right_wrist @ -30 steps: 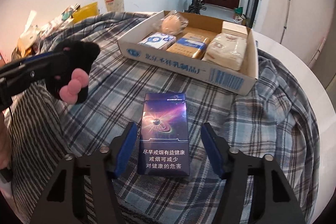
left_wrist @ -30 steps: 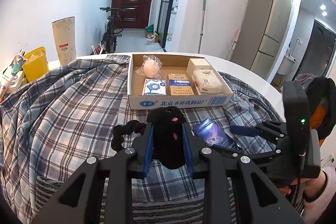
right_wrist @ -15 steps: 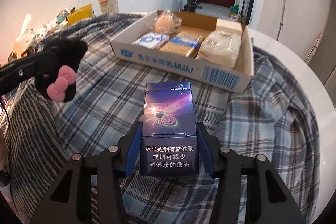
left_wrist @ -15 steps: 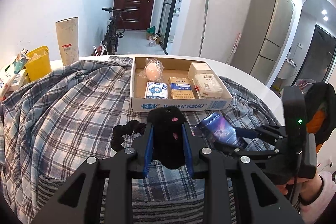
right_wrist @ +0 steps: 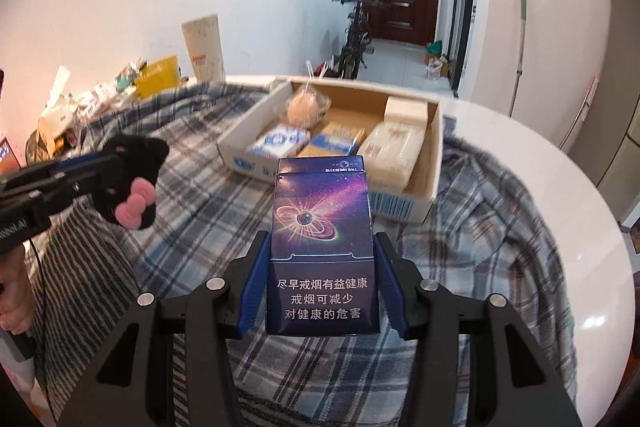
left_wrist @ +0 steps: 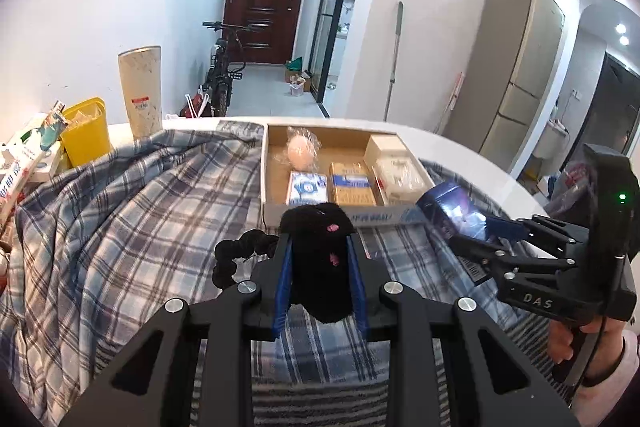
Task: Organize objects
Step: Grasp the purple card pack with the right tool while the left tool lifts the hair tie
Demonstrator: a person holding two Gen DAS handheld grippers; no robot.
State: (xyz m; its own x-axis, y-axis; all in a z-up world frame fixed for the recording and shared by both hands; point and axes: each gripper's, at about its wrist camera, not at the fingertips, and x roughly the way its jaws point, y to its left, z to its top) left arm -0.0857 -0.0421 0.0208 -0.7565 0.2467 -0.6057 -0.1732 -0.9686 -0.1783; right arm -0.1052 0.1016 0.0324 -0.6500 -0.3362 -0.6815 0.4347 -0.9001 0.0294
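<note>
My left gripper [left_wrist: 318,247] is shut on a black plush toy [left_wrist: 320,263] with a pink bow; it also shows in the right wrist view [right_wrist: 128,183], held above the plaid cloth. My right gripper [right_wrist: 322,259] is shut on a purple cigarette pack [right_wrist: 322,247], lifted off the cloth and tilted toward the cardboard box [right_wrist: 434,163]. The pack also shows in the left wrist view [left_wrist: 456,211], near the box's [left_wrist: 265,167] front right corner. The box holds a wrapped round item [left_wrist: 301,153], a blue-white pack [left_wrist: 307,187], a tan pack [left_wrist: 354,185] and a pale wrapped package [left_wrist: 398,169].
A plaid cloth [left_wrist: 140,211] covers the round white table [right_wrist: 560,187]. A yellow bin [left_wrist: 86,135], a paper roll [left_wrist: 140,87] and clutter stand at the far left. A black beaded loop [left_wrist: 232,255] hangs from the plush toy.
My right gripper closed on the cigarette pack and lifted it off the cloth toward the box. My left gripper rose with the plush toy held.
</note>
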